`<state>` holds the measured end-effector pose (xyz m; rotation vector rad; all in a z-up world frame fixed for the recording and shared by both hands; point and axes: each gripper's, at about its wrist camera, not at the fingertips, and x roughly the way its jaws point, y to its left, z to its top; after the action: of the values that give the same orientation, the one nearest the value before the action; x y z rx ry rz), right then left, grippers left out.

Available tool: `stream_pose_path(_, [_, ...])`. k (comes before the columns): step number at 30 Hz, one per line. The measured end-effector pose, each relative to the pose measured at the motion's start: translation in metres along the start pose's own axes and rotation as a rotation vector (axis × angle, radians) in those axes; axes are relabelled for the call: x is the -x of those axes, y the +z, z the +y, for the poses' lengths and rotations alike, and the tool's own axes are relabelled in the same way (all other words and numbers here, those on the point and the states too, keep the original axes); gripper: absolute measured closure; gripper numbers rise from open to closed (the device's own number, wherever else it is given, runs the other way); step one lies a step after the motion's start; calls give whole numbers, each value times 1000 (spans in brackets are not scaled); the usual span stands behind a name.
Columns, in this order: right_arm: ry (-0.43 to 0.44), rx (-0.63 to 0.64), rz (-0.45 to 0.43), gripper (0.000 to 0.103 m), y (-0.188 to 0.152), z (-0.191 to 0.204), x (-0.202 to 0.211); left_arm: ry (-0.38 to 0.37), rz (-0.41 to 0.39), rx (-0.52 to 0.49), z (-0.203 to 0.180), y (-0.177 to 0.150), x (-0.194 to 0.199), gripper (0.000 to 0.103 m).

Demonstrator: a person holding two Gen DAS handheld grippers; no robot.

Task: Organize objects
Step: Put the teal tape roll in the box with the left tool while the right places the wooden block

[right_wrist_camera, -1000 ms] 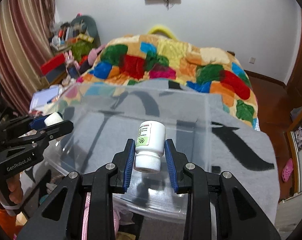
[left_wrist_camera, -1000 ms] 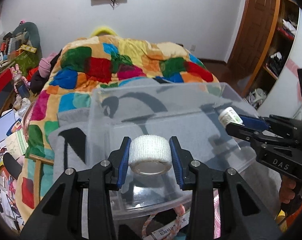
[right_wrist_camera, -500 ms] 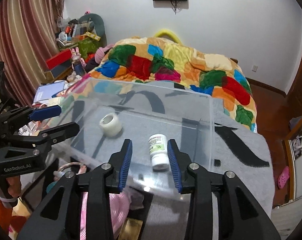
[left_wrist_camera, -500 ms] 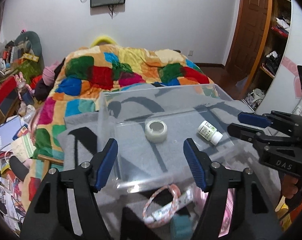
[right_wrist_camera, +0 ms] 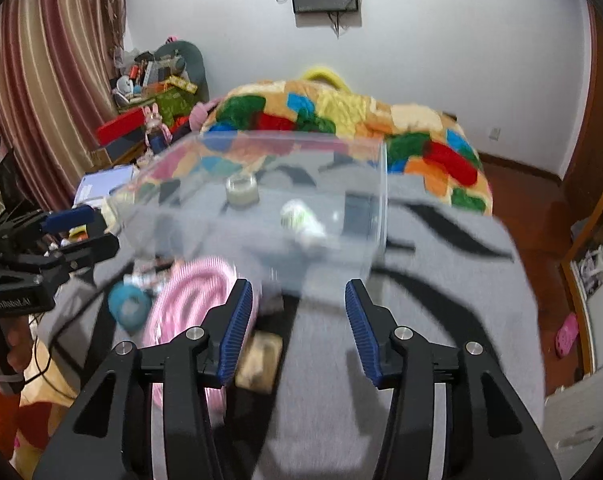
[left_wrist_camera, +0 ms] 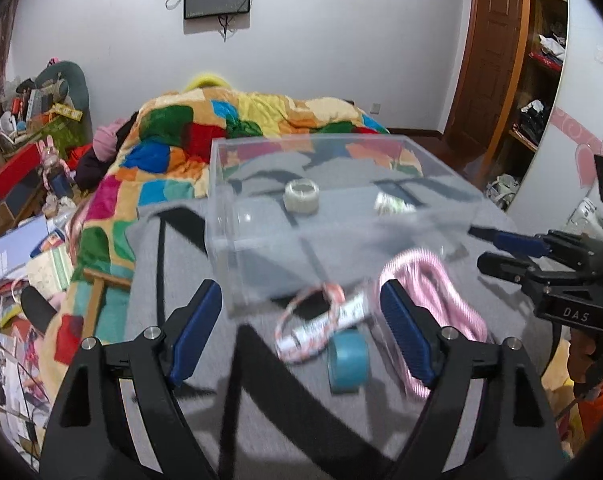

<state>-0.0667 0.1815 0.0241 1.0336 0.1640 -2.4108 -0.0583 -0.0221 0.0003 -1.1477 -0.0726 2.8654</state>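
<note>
A bedroom: a gray blanket (left_wrist_camera: 261,380) with black markings covers the bed's near end, and a patchwork quilt (left_wrist_camera: 189,148) lies behind it. The left claw (left_wrist_camera: 299,330) is released and holds nothing. Ahead of it lie a teal tape roll (left_wrist_camera: 348,360), a tube (left_wrist_camera: 325,322) and a pink rope (left_wrist_camera: 433,280), near the blanket's front edge. Behind them a clear plastic box (left_wrist_camera: 241,248) holds a white tape roll (left_wrist_camera: 301,197) and a pill bottle (left_wrist_camera: 393,204). The right claw (right_wrist_camera: 297,328) is likewise spread, holding nothing.
</note>
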Motion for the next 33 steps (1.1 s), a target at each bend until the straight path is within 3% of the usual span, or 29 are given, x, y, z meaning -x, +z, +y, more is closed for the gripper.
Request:
stream_pose_path(6, [29,-4,69,58,-28,4,-15,-21,24,26,-2,-26,-4,23])
stream_pose_path(9, [32,-6,73,58,-36,8,-19,-32,42,21,-5,-34,-8,36])
stream_pose_path(16, [59,5,95,58,-41,8,-21,-41,49,2,-15,-39,-19,54])
stream_pose_path(22, [21,36,98,59,-48,15,-24,-40,47,19,-14,-42,-21,71])
stream_pose_path(23, [18,34,93,60,-46,15,-25,-43,47,24,-13,-42,-21,73])
stream_pose_path(25, [18,33,90,79,-42,17,-29,-46,37,23,-13,-42,-18,83])
stream_pose_path(26, [19,34,89,81,-41,18,-31,-44,32,20,-13,-42,-16,85])
stream_pose_path(33, [0,17,25,81,-34,11,-14,-51,-5,29,-8,-36,-5,85])
